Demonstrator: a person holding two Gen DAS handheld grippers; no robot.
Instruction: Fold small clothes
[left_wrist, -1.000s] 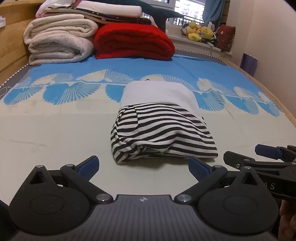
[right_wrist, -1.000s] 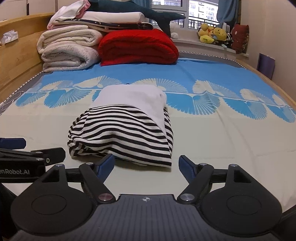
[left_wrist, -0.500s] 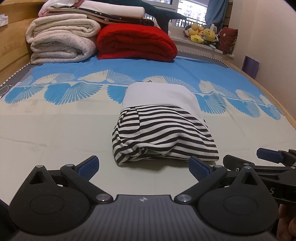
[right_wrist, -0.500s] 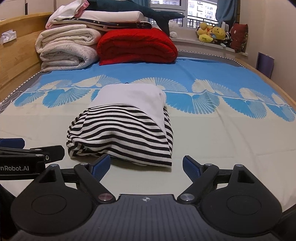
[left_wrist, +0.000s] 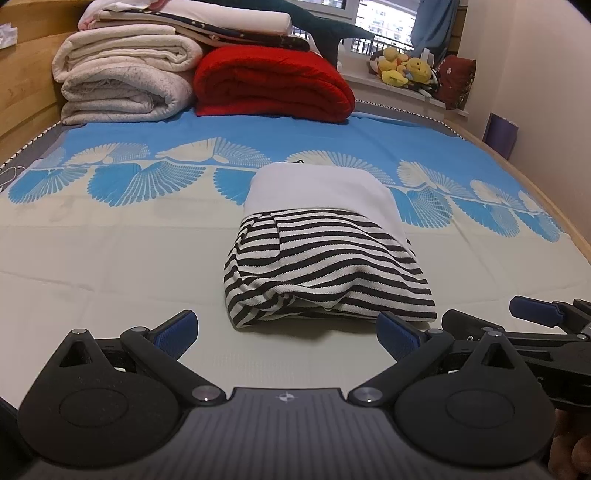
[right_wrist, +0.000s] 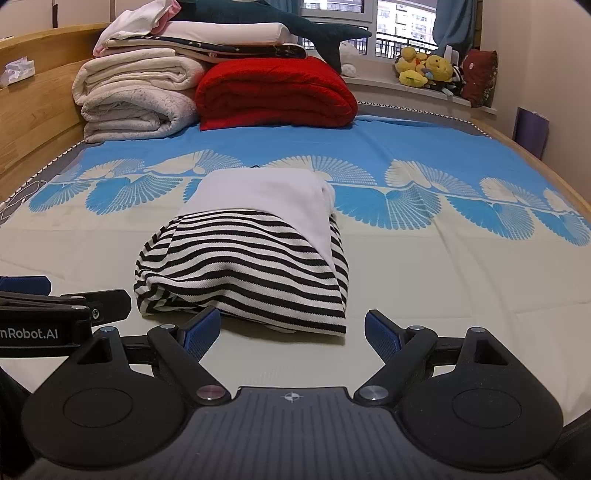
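Observation:
A small garment (left_wrist: 325, 258), black-and-white striped below and plain white above, lies folded into a compact bundle on the bed; the right wrist view shows it too (right_wrist: 251, 258). My left gripper (left_wrist: 286, 338) hovers just short of its near edge, open, nothing between the blue pads. My right gripper (right_wrist: 291, 334) sits beside it, also open and empty, its left pad close to the bundle's front fold without pressing it. Each gripper's fingers show at the edge of the other's view.
The bed sheet (left_wrist: 110, 258) is cream in front with a blue fan-pattern band behind. Folded white blankets (left_wrist: 125, 85) and a red quilt (left_wrist: 273, 85) are stacked at the headboard end. Plush toys (right_wrist: 424, 70) sit on the window sill. A wooden bed frame (right_wrist: 40, 103) runs along the left.
The right gripper's pads spread slightly wider. Both views shifted slightly; the garment lies as before.

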